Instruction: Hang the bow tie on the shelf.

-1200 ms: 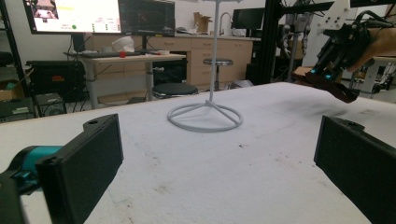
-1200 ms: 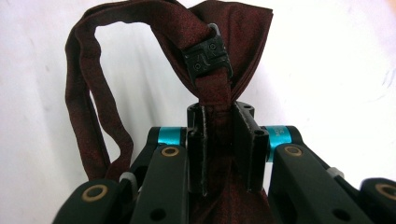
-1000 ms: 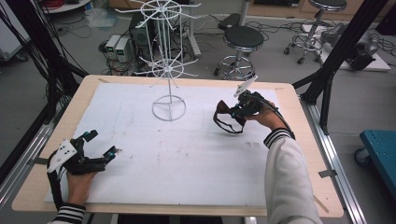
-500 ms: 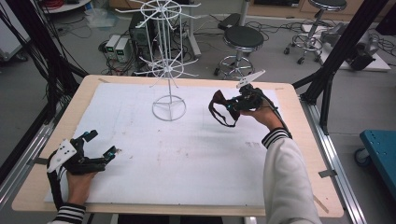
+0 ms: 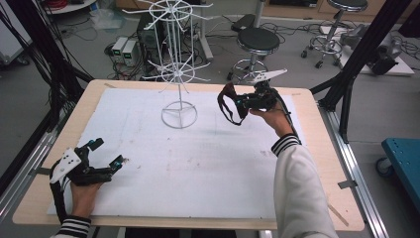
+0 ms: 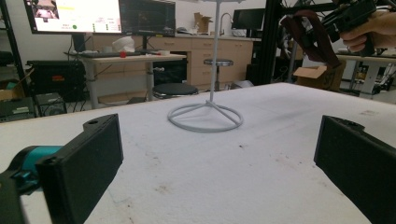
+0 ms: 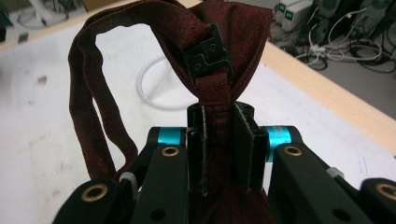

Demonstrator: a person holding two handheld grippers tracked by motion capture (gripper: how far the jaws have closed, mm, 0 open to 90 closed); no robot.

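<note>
Wooden table (image 5: 317,163), white mat (image 5: 198,163), wire rack (image 5: 179,74)

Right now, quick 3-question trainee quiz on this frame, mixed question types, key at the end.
1. True or false: the right claw is clamped shut on the dark red bow tie.
2. Where is the white wire rack relative to the bow tie in the high view? A) to its left B) to its right C) directly under it
3. In what state are the jaws of the left claw, and is anything between them?

Key:
1. True; its pads pinch the fabric below the black clasp.
2. A.
3. Wide open, nothing between them; the hand rests low at the near left of the white mat.
</note>
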